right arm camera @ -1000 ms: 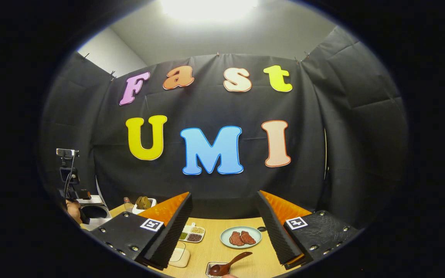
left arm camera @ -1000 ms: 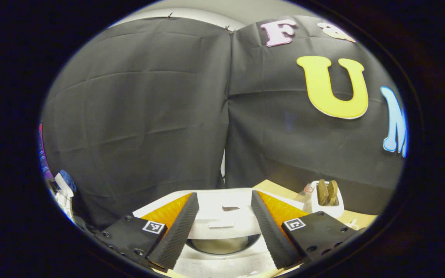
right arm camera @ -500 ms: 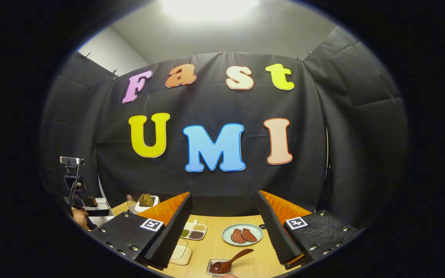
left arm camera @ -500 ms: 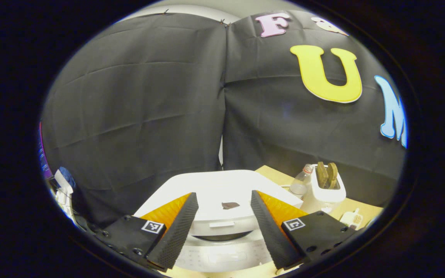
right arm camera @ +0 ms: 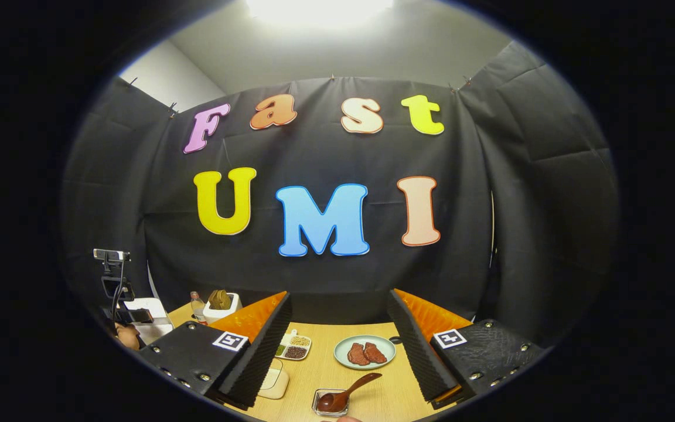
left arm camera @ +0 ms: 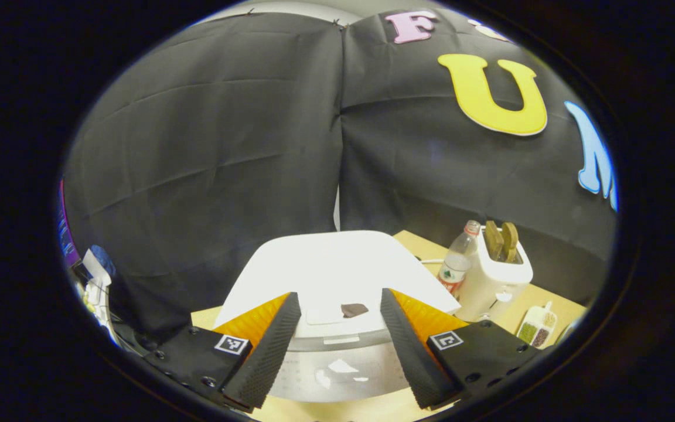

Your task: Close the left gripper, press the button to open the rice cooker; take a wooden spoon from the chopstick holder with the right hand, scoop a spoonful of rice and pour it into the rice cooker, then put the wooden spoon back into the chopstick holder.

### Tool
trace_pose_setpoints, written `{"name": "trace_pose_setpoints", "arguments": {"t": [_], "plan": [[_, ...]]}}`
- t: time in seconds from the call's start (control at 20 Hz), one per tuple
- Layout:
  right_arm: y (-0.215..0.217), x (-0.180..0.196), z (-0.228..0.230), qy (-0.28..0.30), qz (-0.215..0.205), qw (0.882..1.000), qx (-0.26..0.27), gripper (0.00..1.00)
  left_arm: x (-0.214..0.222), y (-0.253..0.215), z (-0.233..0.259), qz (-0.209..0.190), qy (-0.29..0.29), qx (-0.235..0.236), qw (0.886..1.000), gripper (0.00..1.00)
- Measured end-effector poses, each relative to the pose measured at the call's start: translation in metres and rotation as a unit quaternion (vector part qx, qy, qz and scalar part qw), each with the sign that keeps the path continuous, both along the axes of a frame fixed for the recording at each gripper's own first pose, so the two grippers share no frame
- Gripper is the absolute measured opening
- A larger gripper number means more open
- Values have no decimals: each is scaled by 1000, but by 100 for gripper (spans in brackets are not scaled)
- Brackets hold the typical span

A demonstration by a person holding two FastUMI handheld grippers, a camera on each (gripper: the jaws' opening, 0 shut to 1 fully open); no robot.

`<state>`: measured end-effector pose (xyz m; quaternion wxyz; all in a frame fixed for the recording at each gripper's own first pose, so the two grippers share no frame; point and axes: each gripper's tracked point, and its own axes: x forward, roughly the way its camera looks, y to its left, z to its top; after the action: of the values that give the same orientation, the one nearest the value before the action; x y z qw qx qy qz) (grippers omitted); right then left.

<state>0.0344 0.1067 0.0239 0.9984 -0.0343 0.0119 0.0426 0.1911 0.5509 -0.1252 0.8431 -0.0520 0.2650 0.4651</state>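
Left gripper [left arm camera: 337,346] level, jaws wide apart, aimed at white rice cooker [left arm camera: 337,281] just ahead; lid down. Right gripper [right arm camera: 337,351] level above wooden table [right arm camera: 326,375], jaws wide apart, holding nothing. Dark wooden spoon [right arm camera: 343,395] rests bowl-down in small clear glass dish [right arm camera: 329,404] between its fingers. White holder with wooden utensils [left arm camera: 498,275] right of cooker.

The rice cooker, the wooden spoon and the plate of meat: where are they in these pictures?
rice cooker [left arm camera: 337,266]: left gripper view, on its white lid.
wooden spoon [right arm camera: 344,395]: right gripper view, on its handle near the bowl.
plate [right arm camera: 385,347]: right gripper view, on its bare rim.
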Motion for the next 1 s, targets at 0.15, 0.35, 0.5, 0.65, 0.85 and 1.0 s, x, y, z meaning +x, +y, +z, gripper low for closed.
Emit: {"name": "trace_pose_setpoints", "arguments": {"t": [0.15,0.35,0.5,0.65,0.85,1.0], "plan": [[0,0,-2,3,-1,1000,1,99,-3,0,-10,-3,7,-3,1000,96],[4,-2,-2,5,3,1000,-3,99,-2,-2,-18,-5,4,-8,1000,96],[8,-4,-4,6,8,1000,-3,99,0,-3,-27,-14,11,-12,1000,99],[11,-10,-3,5,11,1000,-3,99,-2,-6,-29,-19,5,-21,1000,98],[8,-14,-3,5,6,1000,2,99,7,-6,-21,-51,2,-25,998,100],[4,-15,-5,8,1,1000,8,99,11,-1,10,-77,-13,6,997,98]]}}
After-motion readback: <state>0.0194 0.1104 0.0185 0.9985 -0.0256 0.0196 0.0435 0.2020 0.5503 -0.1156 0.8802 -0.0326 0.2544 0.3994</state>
